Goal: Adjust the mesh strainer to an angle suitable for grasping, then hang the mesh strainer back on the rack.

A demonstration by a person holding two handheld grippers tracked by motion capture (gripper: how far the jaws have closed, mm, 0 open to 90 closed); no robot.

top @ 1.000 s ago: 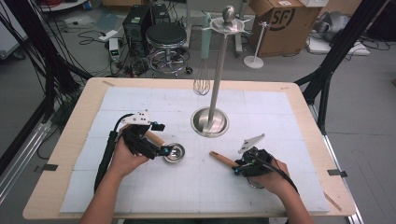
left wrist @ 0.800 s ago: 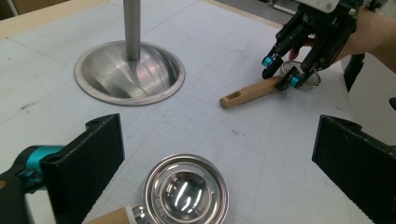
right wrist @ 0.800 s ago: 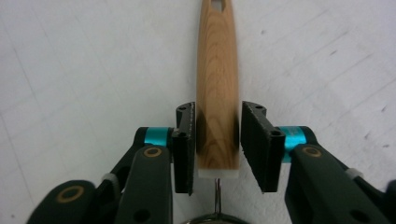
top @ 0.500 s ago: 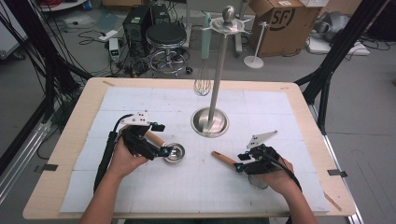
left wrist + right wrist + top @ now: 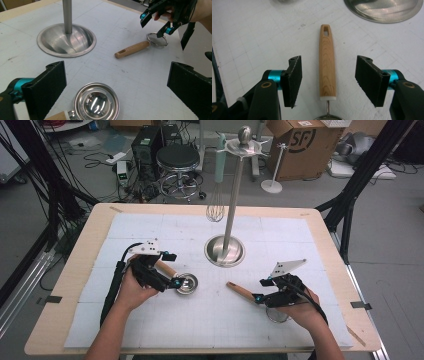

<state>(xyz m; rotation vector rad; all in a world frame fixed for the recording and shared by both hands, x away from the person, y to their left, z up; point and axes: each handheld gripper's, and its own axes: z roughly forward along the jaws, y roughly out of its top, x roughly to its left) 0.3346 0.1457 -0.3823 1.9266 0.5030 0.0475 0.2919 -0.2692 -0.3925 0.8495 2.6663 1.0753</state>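
Though both hand-held grippers gape wide, right hand-held gripper (image 5: 328, 83) hides strainer (image 5: 327, 66) bowl.

The right gripper (image 5: 263, 295) has tilted and drawn back toward the person along the wooden-handled strainer (image 5: 327, 63) — its plate now stands higher, jaws spread either side of the handle — the strainer itself shifted slightly
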